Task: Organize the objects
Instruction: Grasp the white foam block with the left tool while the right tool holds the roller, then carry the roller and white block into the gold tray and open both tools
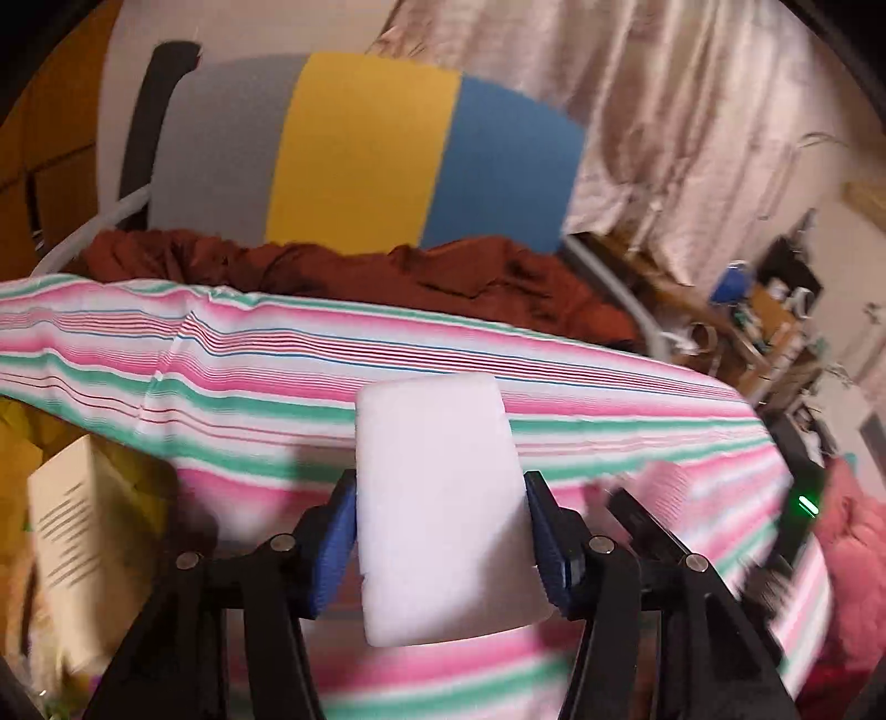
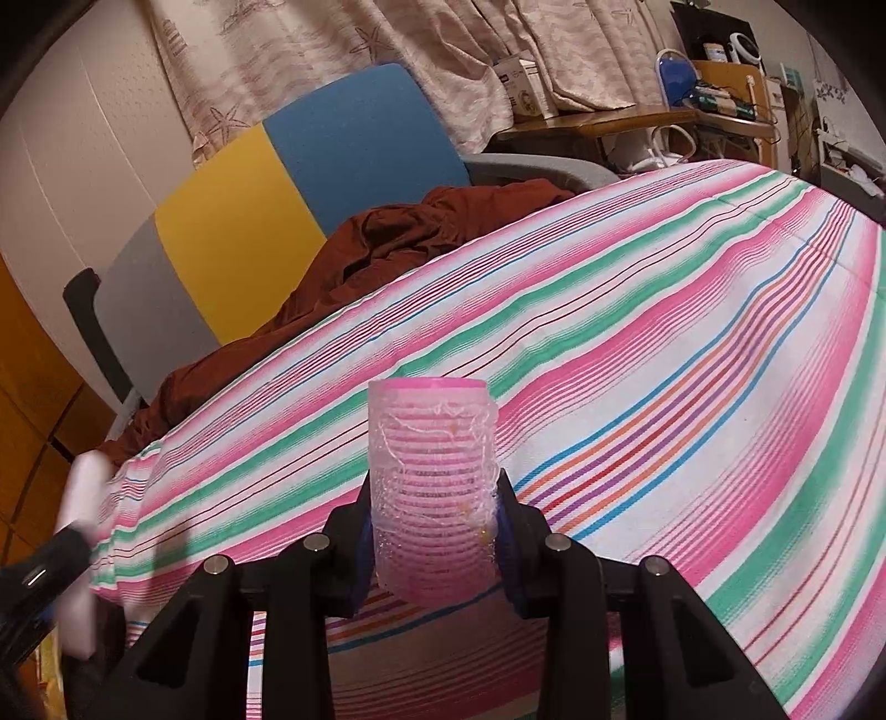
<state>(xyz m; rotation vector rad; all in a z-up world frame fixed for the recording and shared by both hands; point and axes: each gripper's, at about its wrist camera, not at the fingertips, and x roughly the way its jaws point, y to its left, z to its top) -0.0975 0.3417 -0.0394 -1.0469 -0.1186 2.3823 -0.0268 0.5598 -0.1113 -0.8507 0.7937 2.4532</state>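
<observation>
My left gripper point(image 1: 439, 545) is shut on a white foam block point(image 1: 440, 498), held upright above the striped cloth point(image 1: 277, 387); its blue pads point(image 1: 332, 548) press both sides. In the right wrist view my right gripper point(image 2: 433, 540) is shut on a pink hair roller point(image 2: 432, 487), which stands upright between the jaws over the same striped cloth point(image 2: 664, 360). That view also catches the white foam block point(image 2: 80, 509) and the left gripper point(image 2: 50, 559) blurred at the far left edge. The right gripper point(image 1: 659, 531) and the pink roller point(image 1: 664, 482) show blurred in the left wrist view.
A rust-brown garment point(image 1: 387, 271) lies crumpled behind the cloth, against a chair back in grey, yellow and blue point(image 1: 360, 149). A beige curtain point(image 2: 387, 50) hangs behind. A cluttered wooden desk point(image 2: 637, 119) stands at the right. A cream box point(image 1: 72, 554) sits low at the left.
</observation>
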